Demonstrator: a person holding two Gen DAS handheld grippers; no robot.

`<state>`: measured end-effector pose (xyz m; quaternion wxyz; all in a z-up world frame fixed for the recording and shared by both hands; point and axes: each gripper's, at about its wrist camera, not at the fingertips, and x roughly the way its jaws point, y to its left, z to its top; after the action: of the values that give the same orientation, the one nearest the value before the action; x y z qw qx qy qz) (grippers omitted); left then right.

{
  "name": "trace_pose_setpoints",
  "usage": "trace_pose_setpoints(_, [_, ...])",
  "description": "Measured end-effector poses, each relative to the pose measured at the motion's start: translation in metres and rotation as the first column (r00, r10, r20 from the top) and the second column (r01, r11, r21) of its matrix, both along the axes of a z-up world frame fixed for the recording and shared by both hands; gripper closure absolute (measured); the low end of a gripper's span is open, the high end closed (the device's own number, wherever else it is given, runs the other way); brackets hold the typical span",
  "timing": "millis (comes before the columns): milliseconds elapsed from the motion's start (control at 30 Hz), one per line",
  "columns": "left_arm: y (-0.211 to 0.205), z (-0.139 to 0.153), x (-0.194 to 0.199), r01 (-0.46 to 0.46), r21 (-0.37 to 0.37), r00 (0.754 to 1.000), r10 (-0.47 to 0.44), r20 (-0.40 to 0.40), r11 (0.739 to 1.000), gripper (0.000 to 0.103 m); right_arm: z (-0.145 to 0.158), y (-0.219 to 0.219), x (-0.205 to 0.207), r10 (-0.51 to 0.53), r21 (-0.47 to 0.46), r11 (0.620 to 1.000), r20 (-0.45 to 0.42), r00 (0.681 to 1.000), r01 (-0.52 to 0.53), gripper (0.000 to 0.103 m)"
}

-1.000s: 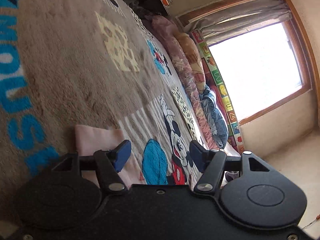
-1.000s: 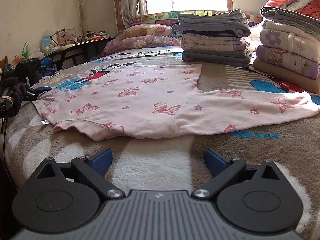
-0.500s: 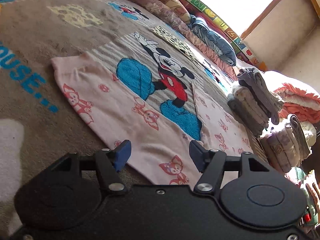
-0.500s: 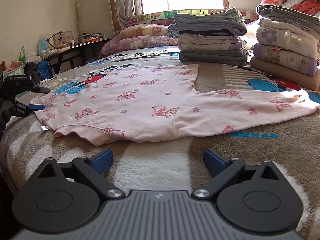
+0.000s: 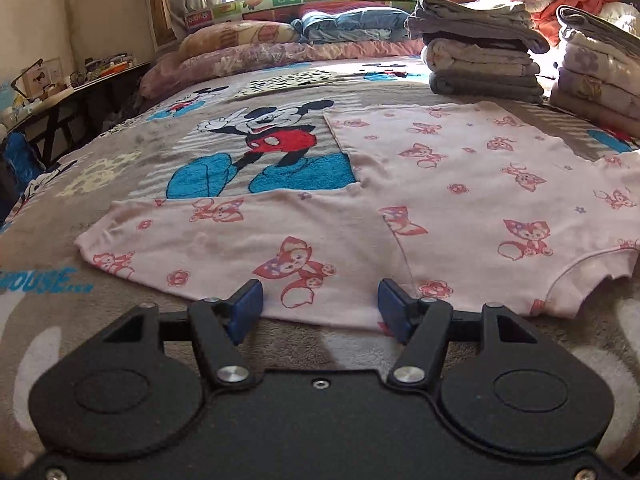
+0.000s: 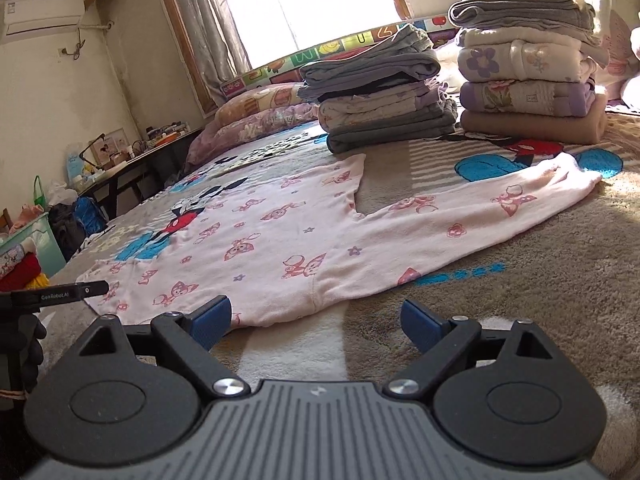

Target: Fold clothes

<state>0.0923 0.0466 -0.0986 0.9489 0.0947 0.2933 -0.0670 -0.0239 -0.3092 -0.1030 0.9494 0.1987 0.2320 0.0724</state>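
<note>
Shirt (image 5: 460, 184): lying flat on blanket (image 5: 120, 152), near hem at six o'clock.
Left gripper (image 5: 320, 304): jaws standing spread, hovering over sleeve edge, pinching nothing.
Right gripper (image 6: 316, 320): jaws closing, nothing between.
Stacks (image 6: 380, 92): sitting at twelve o'clock.

Pink fox-print shirt (image 5: 460, 184) lies flat, sleeves spread, on blanket.
</note>
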Motion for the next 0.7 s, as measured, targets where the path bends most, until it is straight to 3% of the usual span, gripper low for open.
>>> trace_pose_setpoints(167, [-0.018, 0.02, -0.026, -0.021, -0.029, 0.997, 0.023, 0.072, 0.999, 0.04, -0.009, -0.034, -0.003, -0.07, 0.217, 0.973, -0.03, 0.997, 0.075, 0.012])
trace_pose_setpoints(400, [-0.098, 0.023, -0.059, 0.118, 0.041, 0.979, -0.123, 0.163, 0.992, 0.041, -0.023, -0.067, 0.001, -0.154, 0.427, 0.89, -0.052, 0.987, 0.161, 0.014])
trace_pose_setpoints(567, [-0.162, 0.016, -0.072, 0.236, 0.126, 0.943, -0.258, 0.211, 0.964, 0.052, -0.033, -0.092, 0.006, -0.252, 0.556, 0.795, -0.062, 0.966, 0.243, 0.024])
trace_pose_setpoints(700, [-0.196, 0.011, -0.068, 0.286, 0.129, 0.93, -0.308, 0.202, 0.949, 0.056, -0.043, -0.105, 0.01, -0.292, 0.636, 0.722, -0.076, 0.953, 0.272, 0.031])
